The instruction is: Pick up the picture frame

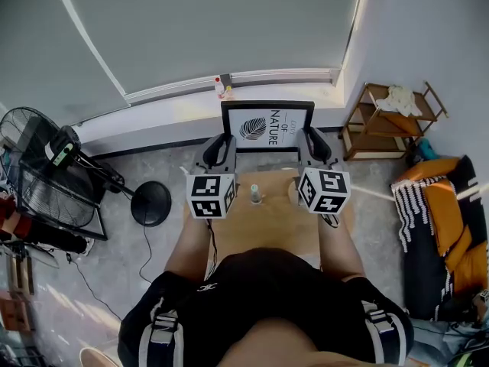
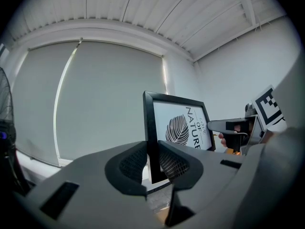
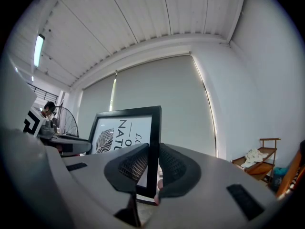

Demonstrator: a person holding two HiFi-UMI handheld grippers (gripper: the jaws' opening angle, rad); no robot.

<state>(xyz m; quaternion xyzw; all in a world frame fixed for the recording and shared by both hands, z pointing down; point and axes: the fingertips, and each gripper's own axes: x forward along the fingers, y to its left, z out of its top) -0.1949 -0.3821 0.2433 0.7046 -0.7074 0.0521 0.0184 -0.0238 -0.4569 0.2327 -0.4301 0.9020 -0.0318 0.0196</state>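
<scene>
Though vague overhead, left tool (image 2: 152, 162), right tool (image 3: 151, 168) tight on frame (image 1: 267, 129)

The person wears a black top (image 1: 263, 297) crossed by grey-and-white harness straps (image 1: 155, 329) with buckles. The left gripper (image 1: 221, 147) and right gripper (image 1: 315, 141) each have a smooth grey shell, black fingers (image 2: 129, 166) with dimpled pads, and a white cube (image 1: 211, 196) bearing black square markers.

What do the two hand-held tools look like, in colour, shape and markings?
The left tool and the right tool have grey bodies with dark, curved jaws. The pads carry a fine mesh texture. Each tool bears a white cube printed with black square markers. No sleeves cover the forearms.
</scene>
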